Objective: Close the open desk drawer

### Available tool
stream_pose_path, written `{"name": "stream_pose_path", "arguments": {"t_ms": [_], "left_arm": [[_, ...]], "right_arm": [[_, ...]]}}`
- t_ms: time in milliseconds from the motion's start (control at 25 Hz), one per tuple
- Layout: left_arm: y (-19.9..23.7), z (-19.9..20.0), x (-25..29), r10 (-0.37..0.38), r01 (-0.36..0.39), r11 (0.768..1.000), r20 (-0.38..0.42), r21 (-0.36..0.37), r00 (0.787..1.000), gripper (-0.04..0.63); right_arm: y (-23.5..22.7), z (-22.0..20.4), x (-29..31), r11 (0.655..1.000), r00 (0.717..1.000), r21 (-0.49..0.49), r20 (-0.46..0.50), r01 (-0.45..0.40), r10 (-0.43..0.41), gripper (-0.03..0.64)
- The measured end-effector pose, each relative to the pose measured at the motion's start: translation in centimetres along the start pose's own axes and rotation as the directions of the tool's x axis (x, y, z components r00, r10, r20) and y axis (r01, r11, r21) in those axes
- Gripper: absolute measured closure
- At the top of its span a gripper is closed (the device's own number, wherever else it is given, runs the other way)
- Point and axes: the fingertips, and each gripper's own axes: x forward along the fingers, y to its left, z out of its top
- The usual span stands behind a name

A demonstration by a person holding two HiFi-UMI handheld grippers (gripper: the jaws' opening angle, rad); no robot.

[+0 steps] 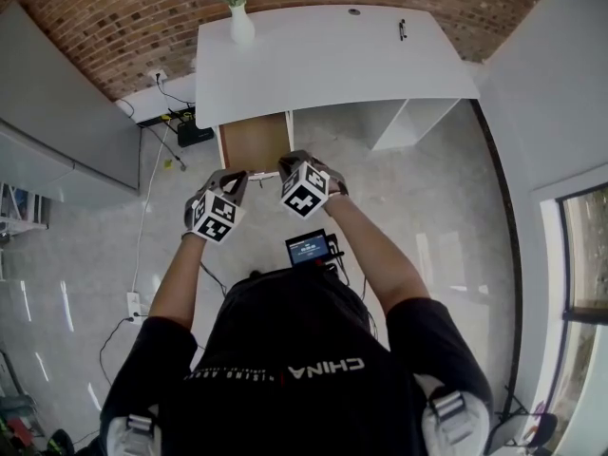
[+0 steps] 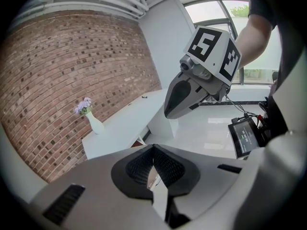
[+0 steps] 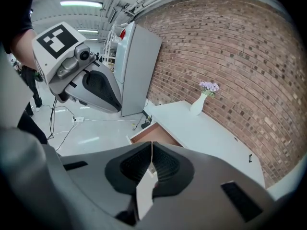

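Drawer (image 1: 255, 143) stands pulled out from the desk (image 1: 332, 60), below its vase (image 1: 241, 25) end, so nothing is closed yet. I hold the left gripper (image 1: 235, 178) and right gripper (image 1: 290, 164) at the drawer's front edge, jaws pressed together and empty. The whole push remains.

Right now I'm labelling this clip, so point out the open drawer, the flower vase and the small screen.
open drawer (image 1: 255, 145): head view, its brown inside floor.
flower vase (image 1: 241, 27): head view, its white body.
small screen (image 1: 309, 249): head view, its lit display.
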Motion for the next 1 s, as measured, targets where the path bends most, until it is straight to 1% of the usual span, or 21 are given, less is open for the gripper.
{"name": "stream_pose_path", "arguments": {"t_ms": [240, 480, 760, 880, 1000], "left_arm": [[0.4, -0.6, 0.1, 0.014, -0.014, 1.000, -0.020, -0.016, 1.000, 0.584], [-0.2, 0.8, 1.1, 0.029, -0.030, 0.999, -0.021, -0.033, 0.999, 0.584], [-1.8, 1.5, 3.3, 0.036, -0.039, 0.998, -0.049, -0.058, 0.998, 0.584], [-2.3, 0.4, 3.5, 0.023, -0.030, 0.996, -0.075, -0.088, 0.997, 0.584], [-2.8, -2.0, 3.8, -0.008, -0.002, 0.995, -0.099, -0.101, 0.995, 0.584]], "right_arm": [[0.5, -0.4, 0.3, 1.000, 1.000, -0.009, 0.000, -0.019, 0.019, 0.600], [-1.3, -1.6, -0.6, 1.000, 1.000, 0.005, 0.008, -0.019, 0.019, 0.600], [-3.1, -4.4, -0.2, 0.999, 0.999, 0.004, 0.001, -0.055, 0.055, 0.600], [-2.8, -5.2, 0.6, 0.997, 0.997, 0.003, -0.015, -0.077, 0.077, 0.600], [-1.8, -5.9, 2.2, 0.996, 0.996, 0.023, -0.033, -0.085, 0.086, 0.600]]}}
